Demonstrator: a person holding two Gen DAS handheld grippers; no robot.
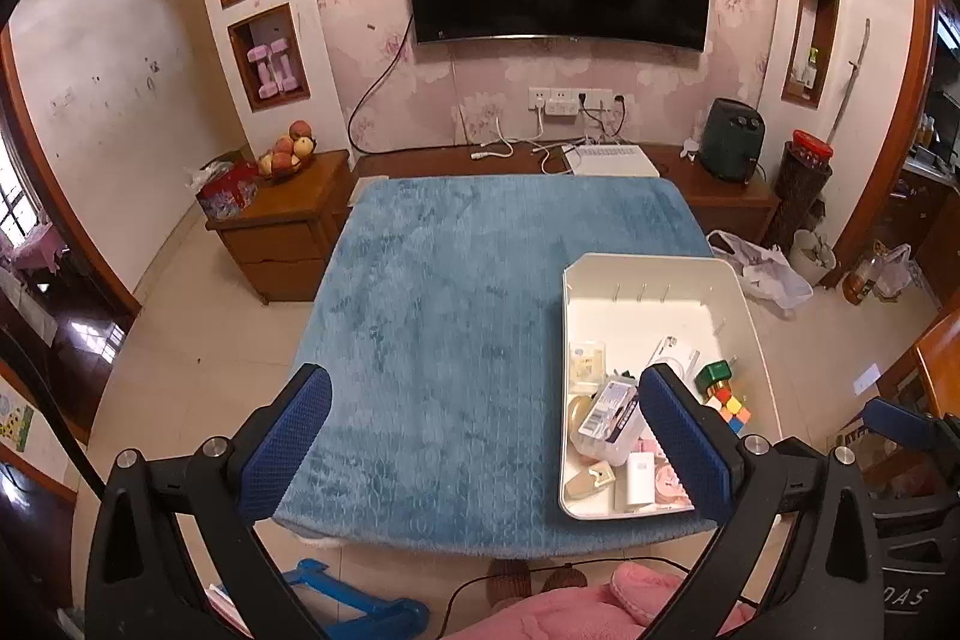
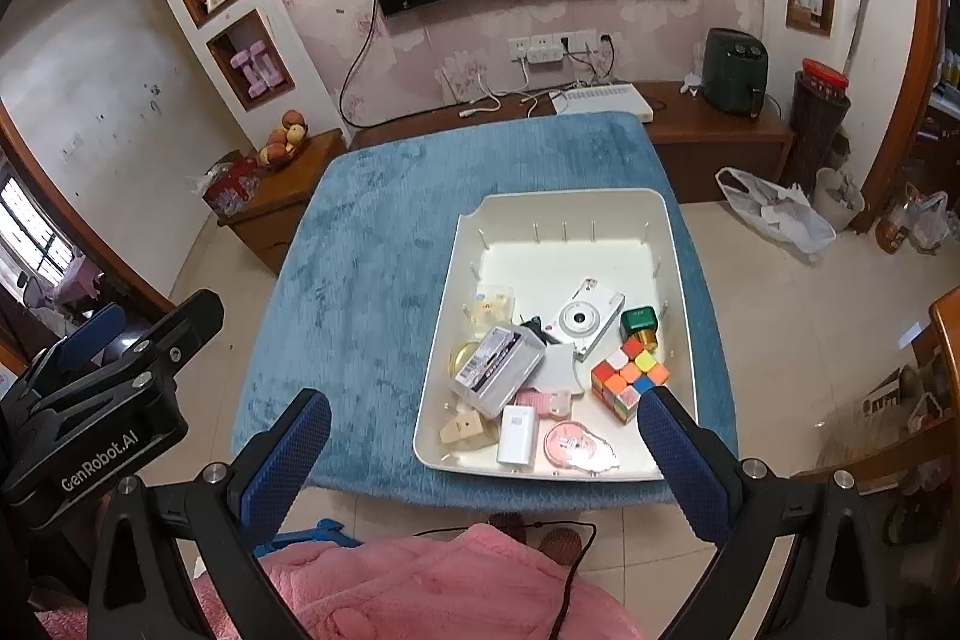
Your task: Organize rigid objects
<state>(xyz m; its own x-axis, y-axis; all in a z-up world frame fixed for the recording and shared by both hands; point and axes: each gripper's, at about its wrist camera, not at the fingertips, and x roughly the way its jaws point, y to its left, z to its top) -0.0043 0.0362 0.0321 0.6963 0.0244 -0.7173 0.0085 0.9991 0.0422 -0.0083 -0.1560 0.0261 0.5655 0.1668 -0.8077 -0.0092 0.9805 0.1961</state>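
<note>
Both grippers are empty, fingers spread wide, held above the near edge of the tabletop [image 2: 360,250], which is covered in blue plush. The left gripper [image 1: 480,436] faces bare plush. The right gripper [image 2: 480,451] looks down into the white tray [image 2: 681,280].

Contents, nearest the right fingers first:
- White charger block [image 2: 517,435] and pink round disc [image 2: 570,441], between the fingers, just inside the near tray wall. Judged light and smooth; the block offers flat parallel sides to pinch.
- Beige wedge-shaped piece [image 2: 463,429], towards the left finger.
- Rubik's cube [image 2: 629,377], just beyond the right finger. Stiff and square; take it across opposite faces.
- Clear plastic case [image 2: 497,363], lying tilted over other items. Likely slippery; grip across its narrow width.
- White toy camera [image 2: 581,323] and green box [image 2: 639,323], farther in. The camera is judged the most fragile; hold the body, not the lens.

The far half of the tray is bare.
</note>
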